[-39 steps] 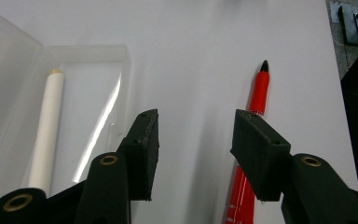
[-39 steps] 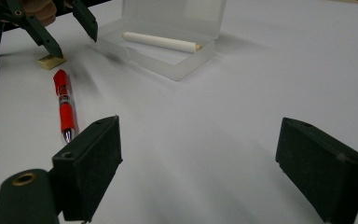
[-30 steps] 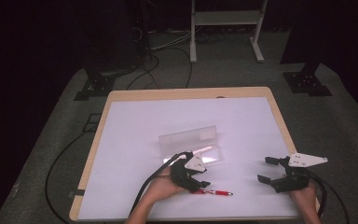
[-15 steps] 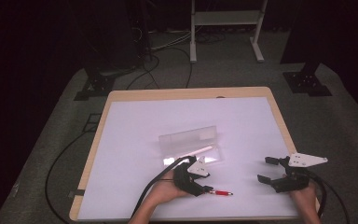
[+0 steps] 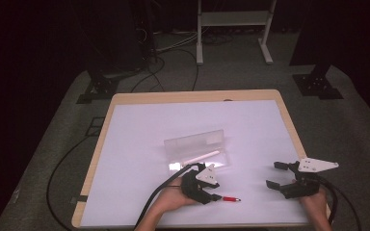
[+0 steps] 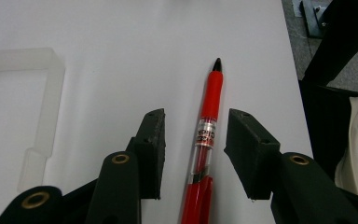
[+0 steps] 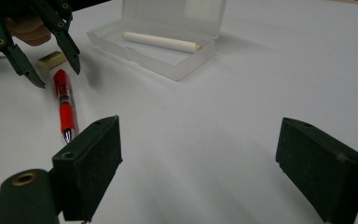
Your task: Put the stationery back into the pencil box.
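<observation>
On the white counter (image 5: 139, 144), the open clear pencil case (image 5: 197, 149) lies at 12 o'clock of the left gripper (image 6: 193, 149). Its jaws, apart and just closing, straddle the red pen (image 6: 205, 140) without pressing it. Closing off-centre could roll the pen away. The right gripper (image 7: 200, 168) stands wide apart.

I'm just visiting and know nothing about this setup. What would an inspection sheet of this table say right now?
Surface: white table with a wooden edge, flat and bare in most places.
Job's things: red pen lying flat; open clear case holding a white stick.
Clutter: small tan eraser beside the pen.
Grippers: left gripper has been closing around the pen, pads not yet touching; right gripper open over bare table.
Cables: black cable trails from the left gripper.
Surroundings: dark floor, metal stand beyond.
</observation>
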